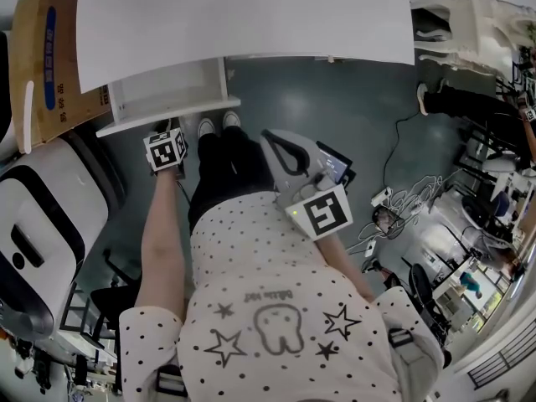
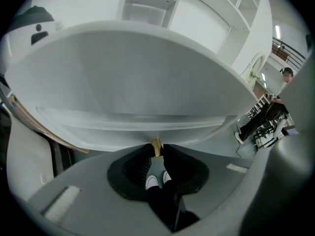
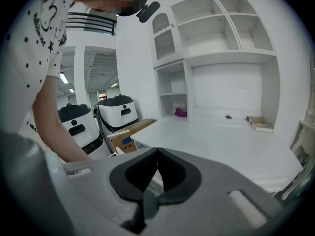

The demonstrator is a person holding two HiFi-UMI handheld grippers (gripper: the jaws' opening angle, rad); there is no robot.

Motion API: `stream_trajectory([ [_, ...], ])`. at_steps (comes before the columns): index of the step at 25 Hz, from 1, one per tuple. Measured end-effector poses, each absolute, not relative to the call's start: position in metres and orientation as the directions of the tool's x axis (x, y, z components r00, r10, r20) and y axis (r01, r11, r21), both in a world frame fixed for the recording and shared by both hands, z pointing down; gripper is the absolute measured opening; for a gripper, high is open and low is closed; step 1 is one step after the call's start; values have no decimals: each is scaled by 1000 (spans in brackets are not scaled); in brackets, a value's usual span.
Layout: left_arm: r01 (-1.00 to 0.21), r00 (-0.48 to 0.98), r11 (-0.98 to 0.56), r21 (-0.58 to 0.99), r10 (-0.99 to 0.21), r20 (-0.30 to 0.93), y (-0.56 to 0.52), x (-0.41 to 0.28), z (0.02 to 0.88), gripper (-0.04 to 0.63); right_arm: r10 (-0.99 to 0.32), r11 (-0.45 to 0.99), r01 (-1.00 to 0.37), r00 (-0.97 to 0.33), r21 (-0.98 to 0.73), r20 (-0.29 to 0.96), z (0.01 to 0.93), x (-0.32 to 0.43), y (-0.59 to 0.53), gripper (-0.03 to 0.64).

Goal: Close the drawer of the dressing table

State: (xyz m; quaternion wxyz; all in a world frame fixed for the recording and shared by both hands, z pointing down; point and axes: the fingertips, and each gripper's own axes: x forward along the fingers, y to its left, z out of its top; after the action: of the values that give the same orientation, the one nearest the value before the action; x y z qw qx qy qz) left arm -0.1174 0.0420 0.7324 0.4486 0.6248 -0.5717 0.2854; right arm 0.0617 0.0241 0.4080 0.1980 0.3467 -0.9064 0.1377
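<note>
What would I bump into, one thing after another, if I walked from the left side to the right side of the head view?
cardboard box → open drawer → white shoes → right gripper → person in dark clothes

one table (image 1: pixel 251 15), one open drawer (image 1: pixel 172 111), one brass knob (image 2: pixel 156 145), two grippers (image 2: pixel 156 150) (image 3: pixel 157 155), one cardboard box (image 1: pixel 46 57), two white shoes (image 1: pixel 206 127) (image 1: pixel 231 120)

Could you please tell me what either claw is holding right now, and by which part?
The left claw grips the white drawer by its small gold knob; the right claw is shut and holds nothing.
</note>
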Motion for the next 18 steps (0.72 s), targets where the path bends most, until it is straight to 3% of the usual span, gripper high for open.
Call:
stream_trajectory([
  [18,-964,229,34,265,-406,885,40,-116,739,78,-596,735,-672,-704,-90,385,397,19,31,-3],
])
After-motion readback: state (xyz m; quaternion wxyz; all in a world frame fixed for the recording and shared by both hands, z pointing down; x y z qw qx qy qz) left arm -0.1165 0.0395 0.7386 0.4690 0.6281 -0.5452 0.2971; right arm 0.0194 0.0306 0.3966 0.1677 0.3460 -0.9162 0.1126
